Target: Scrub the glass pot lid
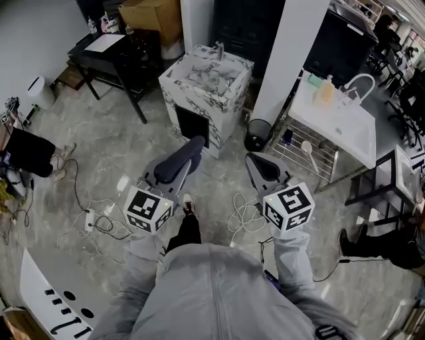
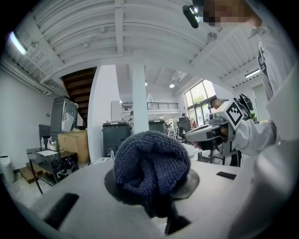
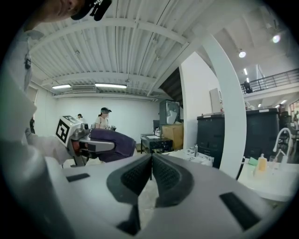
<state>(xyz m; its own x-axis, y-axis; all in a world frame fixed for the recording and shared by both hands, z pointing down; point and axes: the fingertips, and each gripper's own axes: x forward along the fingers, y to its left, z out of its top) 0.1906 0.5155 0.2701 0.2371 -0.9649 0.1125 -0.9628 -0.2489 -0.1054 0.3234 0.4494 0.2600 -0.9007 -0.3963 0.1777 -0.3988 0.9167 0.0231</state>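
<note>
Left gripper [image 2: 154,179] clamps one dark blue cloth [image 2: 149,158]; right gripper [image 3: 150,175] jaws pressed together, empty. Open marble floor [image 1: 113,143] all round; one marbled sink stand [image 1: 229,93] well ahead.

Grey marble floor [image 1: 113,146]; marbled sink cabinet [image 1: 206,89]; white pillar [image 1: 292,53]; black desk [image 1: 116,63]; cardboard box [image 1: 154,16].

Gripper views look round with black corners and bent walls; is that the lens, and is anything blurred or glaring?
Likely a wide-angle lens. Left gripper view: ceiling beams bow, windows glare, the cloth in the left claw looks sharp. Right gripper view: the white pillar curves, ceiling lights flare. Head view: evenly lit, edges bent.
</note>
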